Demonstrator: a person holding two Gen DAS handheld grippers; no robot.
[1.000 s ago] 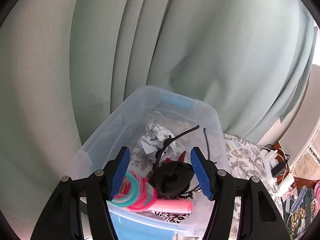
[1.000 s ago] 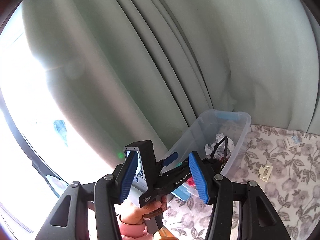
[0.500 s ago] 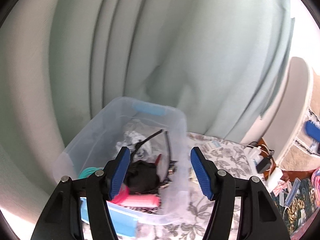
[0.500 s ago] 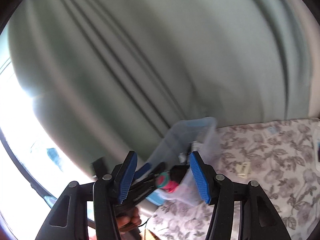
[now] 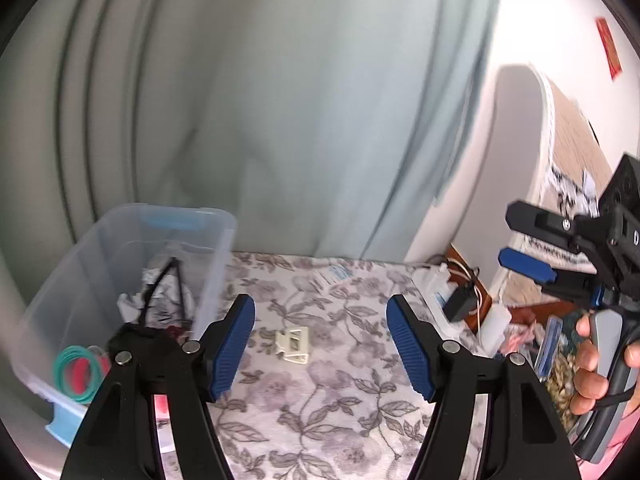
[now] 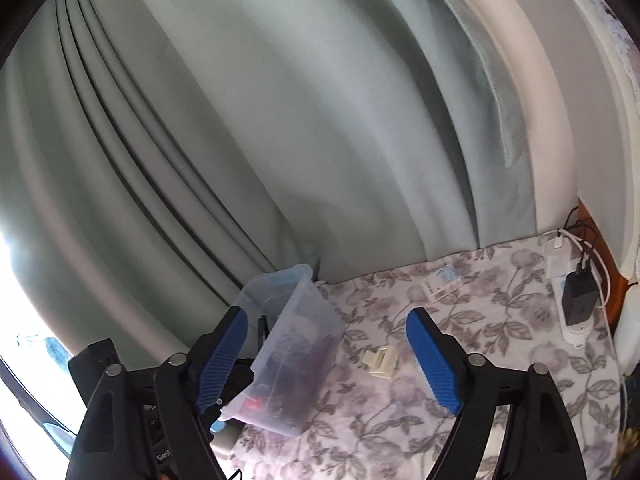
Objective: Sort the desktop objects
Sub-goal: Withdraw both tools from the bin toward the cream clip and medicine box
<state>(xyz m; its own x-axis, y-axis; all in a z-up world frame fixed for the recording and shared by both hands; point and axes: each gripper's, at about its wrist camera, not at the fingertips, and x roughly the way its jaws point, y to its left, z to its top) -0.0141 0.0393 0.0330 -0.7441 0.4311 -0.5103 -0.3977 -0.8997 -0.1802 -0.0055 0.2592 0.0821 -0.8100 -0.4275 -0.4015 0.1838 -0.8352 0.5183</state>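
Observation:
A clear plastic bin (image 5: 100, 248) (image 6: 296, 344) stands at the left on a floral cloth (image 5: 320, 400) (image 6: 480, 328). It holds teal and pink hair rings (image 5: 78, 370), crumpled paper, a black cable and a dark bundle. A small cream clip (image 5: 294, 346) (image 6: 382, 362) lies on the cloth right of the bin. My left gripper (image 5: 320, 346) hovers over the cloth with the clip seen between its widening jaws, nothing held. My right gripper (image 6: 326, 360) (image 5: 528, 240) is opening too, empty, aimed between bin and clip.
A small printed card (image 6: 442, 280) (image 5: 330, 276) lies farther back on the cloth. A white power strip with a black charger (image 6: 578, 300) (image 5: 460, 302) and cables sits at the right edge. A grey-green curtain (image 6: 280, 120) hangs behind. A person's hand (image 5: 592, 364) holds the right gripper's handle.
Both grippers swung right, away from the bin toward the open cloth. The right gripper dropped lower and its jaws spread wider. The cream clip now sits between the left fingers in view.

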